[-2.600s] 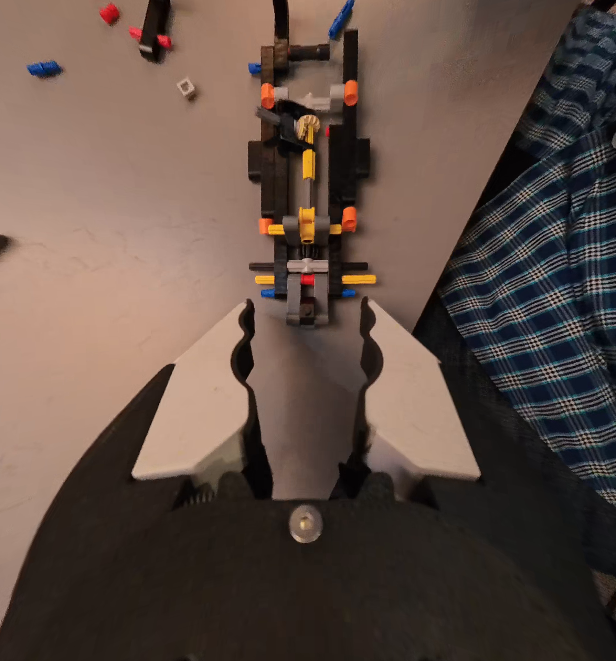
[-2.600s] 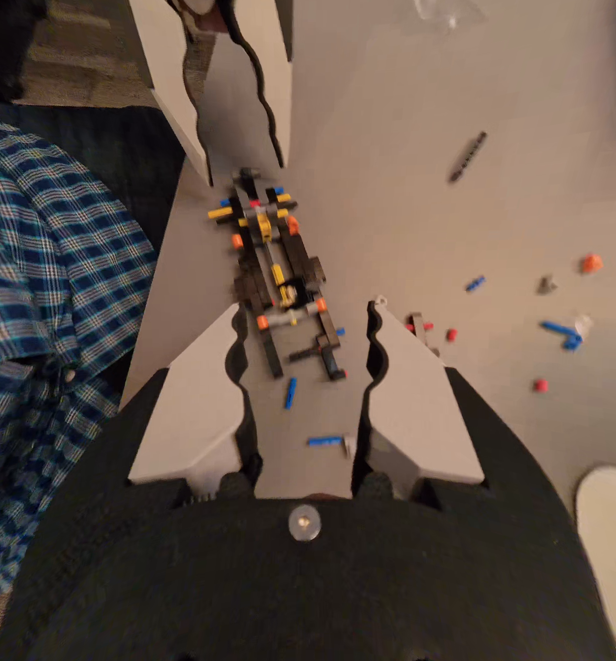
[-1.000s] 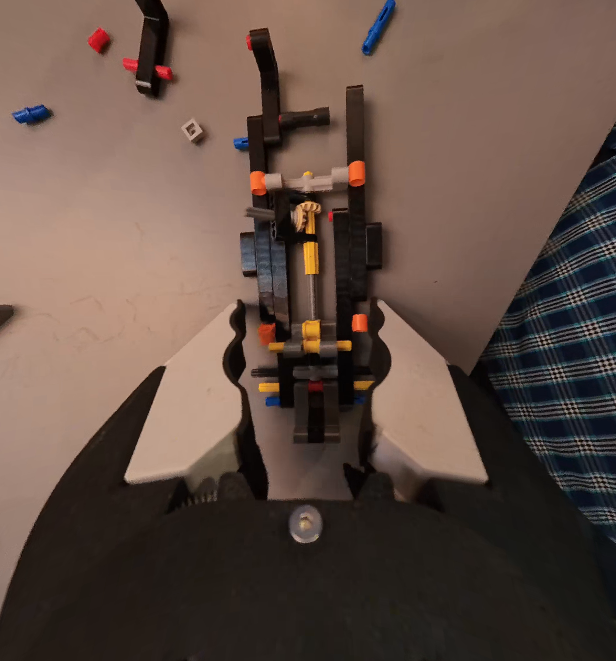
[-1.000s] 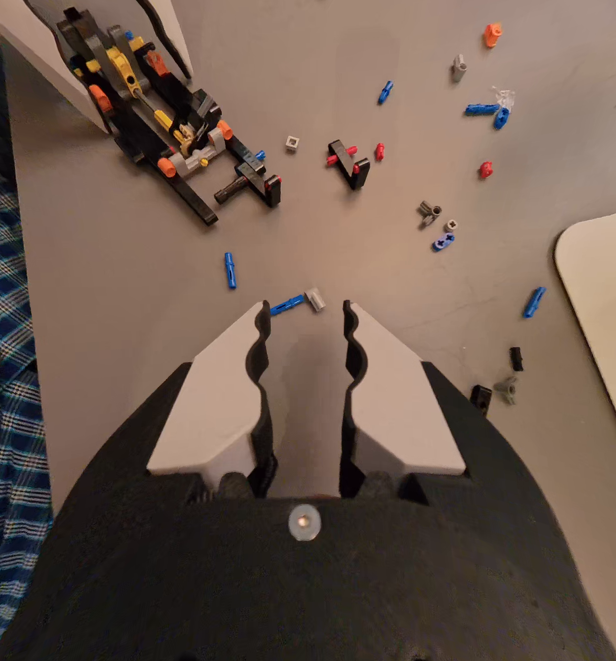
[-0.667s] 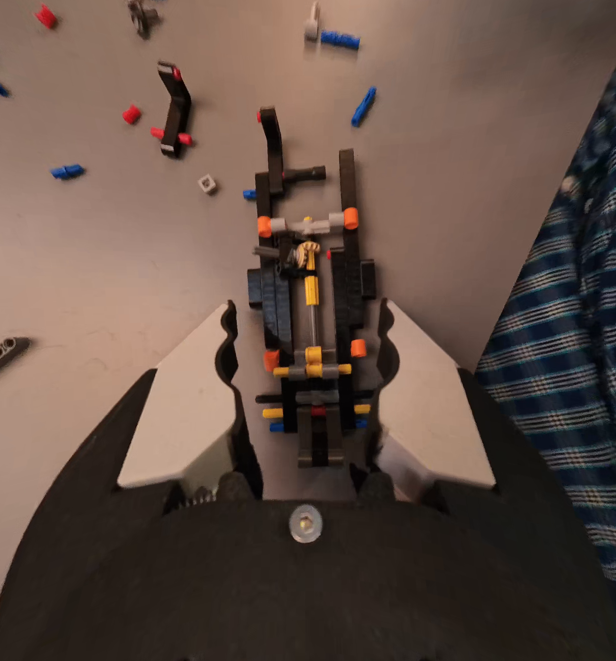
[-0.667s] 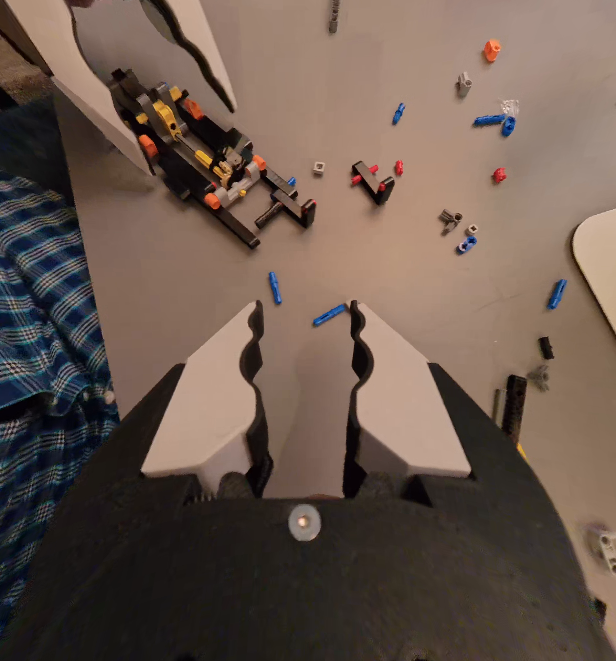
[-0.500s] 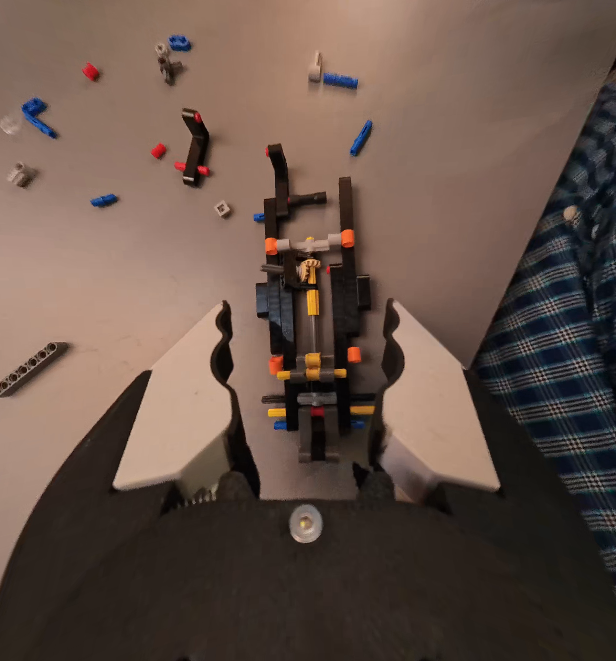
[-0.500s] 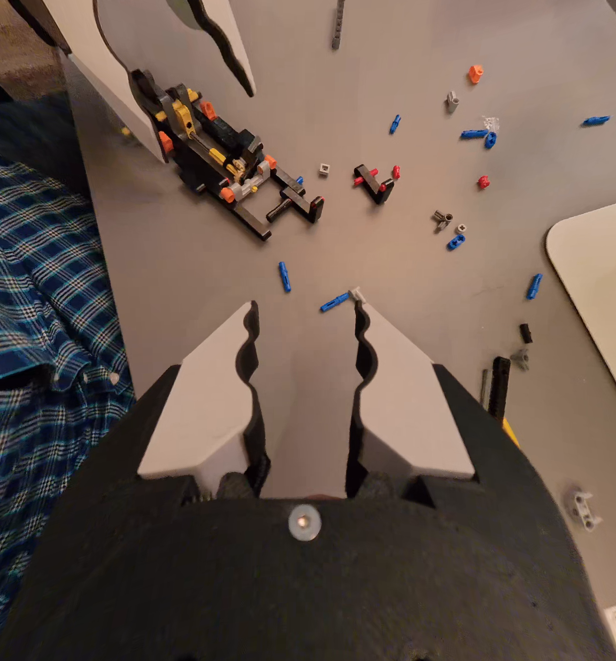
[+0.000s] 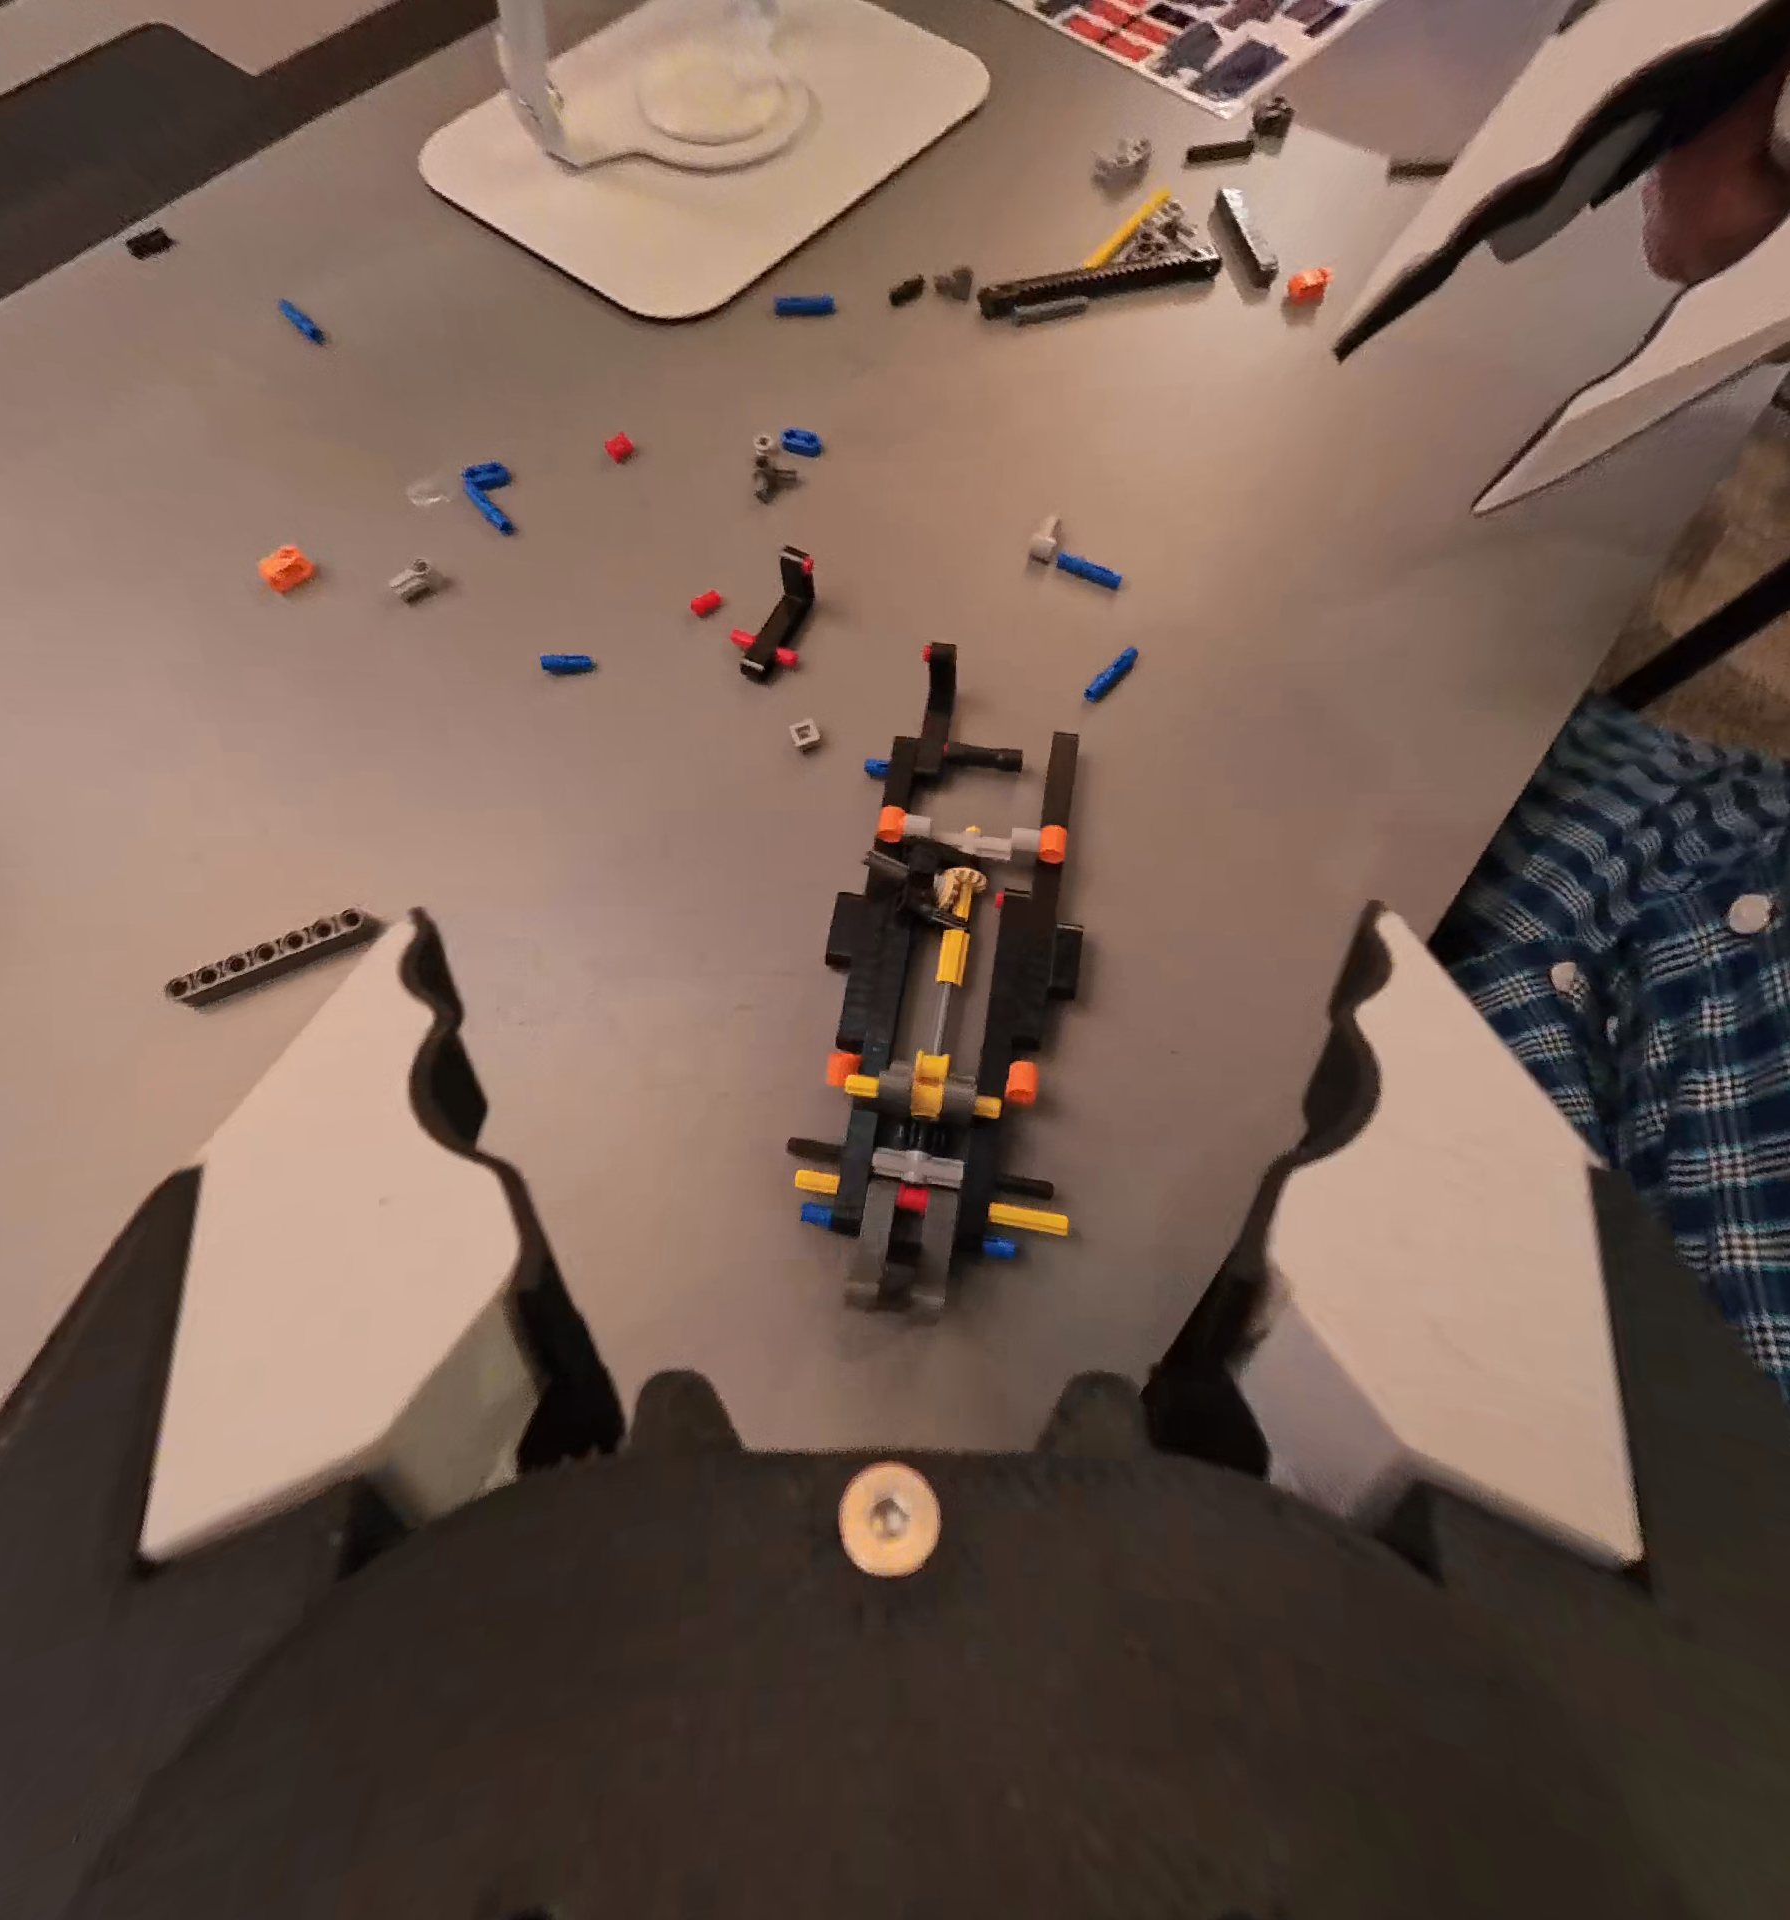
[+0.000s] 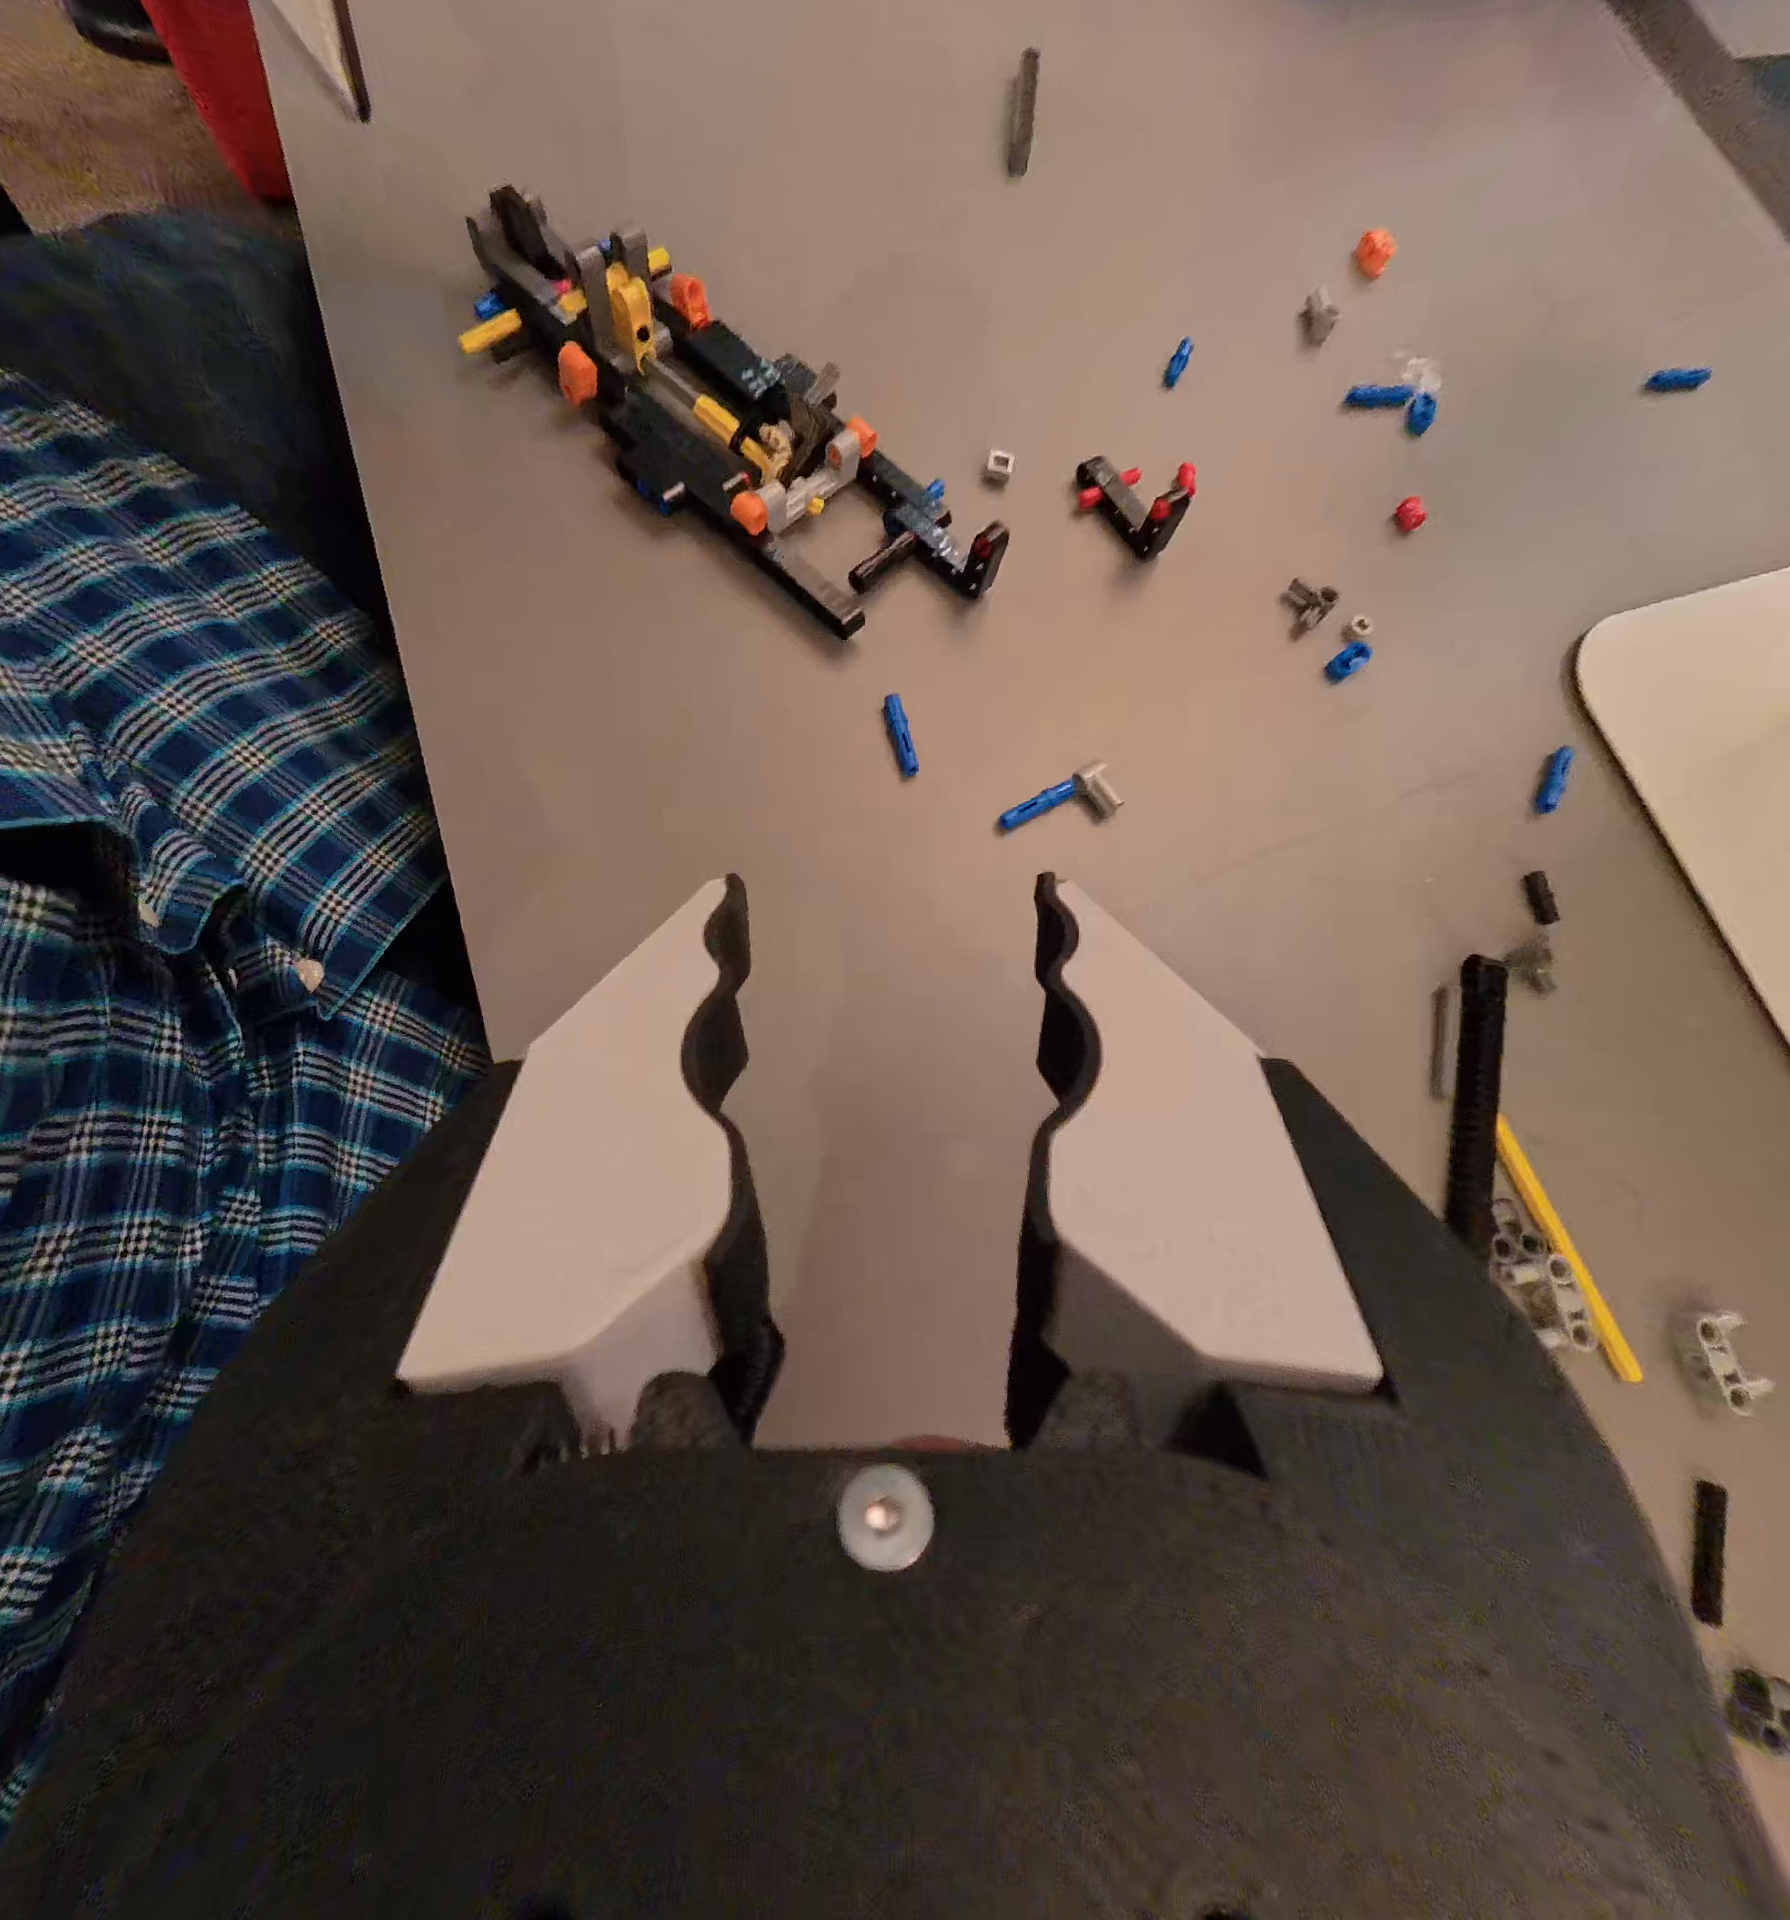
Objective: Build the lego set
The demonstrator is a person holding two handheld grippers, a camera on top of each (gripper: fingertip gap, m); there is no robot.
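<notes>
Pulled back and spread wide, my left gripper point(image 9: 896, 925) no longer straddles the lego chassis point(image 9: 943, 997), which lies flat on the grey table point(image 9: 610, 831) close to its near edge.

Nearest me, my right gripper point(image 10: 886, 894) hovers parted and empty over bare tabletop; just past its tips lie a blue pin with grey connector point(image 10: 1057, 795) and another blue pin point(image 10: 899, 736), then loose pieces, then a white base plate point(image 9: 704, 156) by the far edge.
</notes>
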